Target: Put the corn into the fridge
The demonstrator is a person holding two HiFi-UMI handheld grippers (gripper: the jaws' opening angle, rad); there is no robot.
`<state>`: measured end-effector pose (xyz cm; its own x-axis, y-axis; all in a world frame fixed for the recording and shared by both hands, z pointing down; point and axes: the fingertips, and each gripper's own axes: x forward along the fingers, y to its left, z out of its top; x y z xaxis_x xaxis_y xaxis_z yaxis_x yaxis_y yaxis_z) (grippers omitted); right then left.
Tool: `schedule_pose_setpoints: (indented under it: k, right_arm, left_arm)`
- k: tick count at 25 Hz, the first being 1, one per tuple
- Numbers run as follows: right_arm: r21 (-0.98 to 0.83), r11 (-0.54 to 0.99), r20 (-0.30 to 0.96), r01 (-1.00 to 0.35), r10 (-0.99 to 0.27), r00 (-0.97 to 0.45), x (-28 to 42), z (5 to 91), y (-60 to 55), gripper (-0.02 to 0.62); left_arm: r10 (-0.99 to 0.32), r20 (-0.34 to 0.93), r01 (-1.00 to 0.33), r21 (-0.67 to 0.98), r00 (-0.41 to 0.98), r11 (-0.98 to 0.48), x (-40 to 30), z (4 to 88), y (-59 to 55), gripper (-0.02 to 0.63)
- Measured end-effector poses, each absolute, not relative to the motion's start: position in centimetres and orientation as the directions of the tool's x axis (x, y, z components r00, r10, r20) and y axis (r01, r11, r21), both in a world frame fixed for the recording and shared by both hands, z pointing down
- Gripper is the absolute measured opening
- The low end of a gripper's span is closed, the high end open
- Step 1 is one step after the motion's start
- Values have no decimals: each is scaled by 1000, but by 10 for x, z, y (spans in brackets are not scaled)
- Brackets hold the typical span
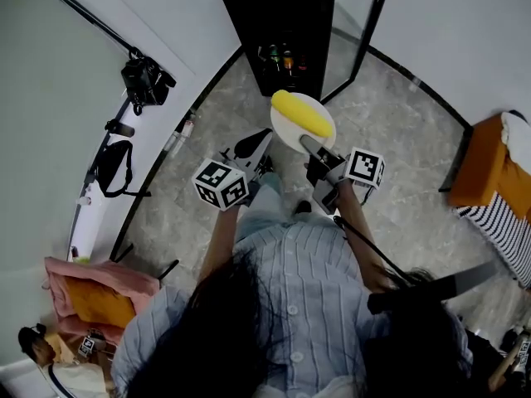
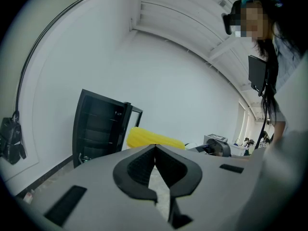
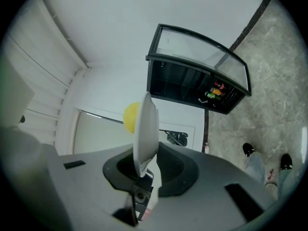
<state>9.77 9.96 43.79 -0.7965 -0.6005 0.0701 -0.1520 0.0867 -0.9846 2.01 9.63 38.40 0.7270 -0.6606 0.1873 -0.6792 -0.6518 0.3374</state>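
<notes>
listing, left to right: left gripper (image 1: 256,143), jaws pressed together, nothing between them, just left of the plate. plate (image 1: 286,135), white, its near rim pinched by the right gripper (image 1: 310,146). corn (image 1: 302,113), lying on the plate, long axis slanting across it, beyond the right tongs. fridge (image 1: 278,23), black, door open, straight ahead past the corn; right hand nearer.

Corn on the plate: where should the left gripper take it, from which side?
Probably best to grip the corn mid-length, across its thickness, coming from above and the left. It lies flat on the plate, so below is blocked, and the right gripper clamps the near rim. The left gripper is shut; it must open first.
</notes>
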Motion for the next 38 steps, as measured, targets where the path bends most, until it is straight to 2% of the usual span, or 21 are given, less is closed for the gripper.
schedule_pose_setpoints:
  k: [15,29,38]
  right_arm:
    - [-987,80,61,-139,-618,-784,99,447,94,58]
    - [-987,106,16,-120,-678,-735,104,444,92,60]
    - [-990,24,77,-137,-723,-687,57,453,-29,60]
  left_arm:
    - [-674,169,-687,319,719,-653,9,389,89,8]
    - [-598,160,-619,242,785,-747,19,382,86,8]
    - [-553,202,-588,278,809,-759,-41,394,-41,8]
